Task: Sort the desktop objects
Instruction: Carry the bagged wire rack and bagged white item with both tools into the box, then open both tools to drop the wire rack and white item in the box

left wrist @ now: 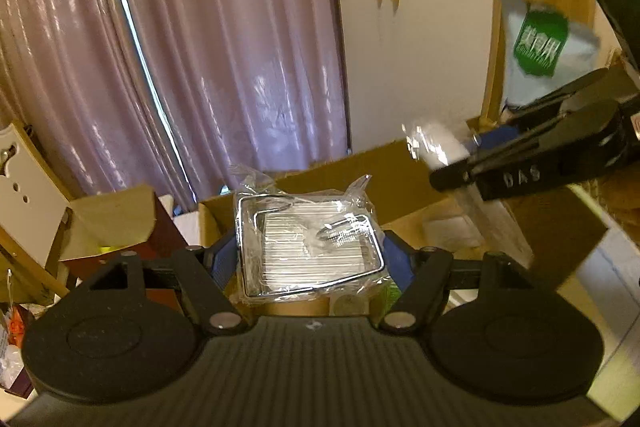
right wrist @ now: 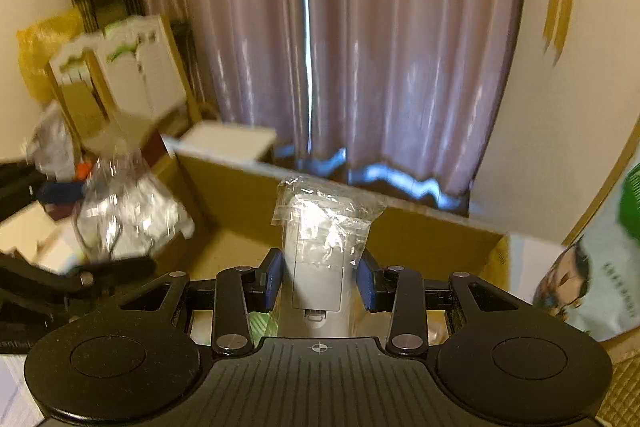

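My left gripper [left wrist: 310, 259] is shut on a chrome wire rack [left wrist: 310, 251] wrapped in clear plastic, held above an open cardboard box [left wrist: 360, 167]. My right gripper [right wrist: 322, 277] is shut on a white device in a clear plastic bag [right wrist: 320, 251], also over the cardboard box [right wrist: 420, 235]. In the left wrist view the right gripper [left wrist: 452, 179] shows at the right edge with its bagged device [left wrist: 436, 143] blurred. From the right wrist camera, the left gripper [right wrist: 120, 263] appears at the left with the wrapped rack [right wrist: 128, 211] blurred.
Mauve curtains [left wrist: 180, 47] hang behind the box. A smaller open carton [left wrist: 116, 223] and white board [left wrist: 24, 195] lie to the left. A pale blue pouch with a green label [left wrist: 540, 43] stands at the right; it also shows as the pouch [right wrist: 592, 267].
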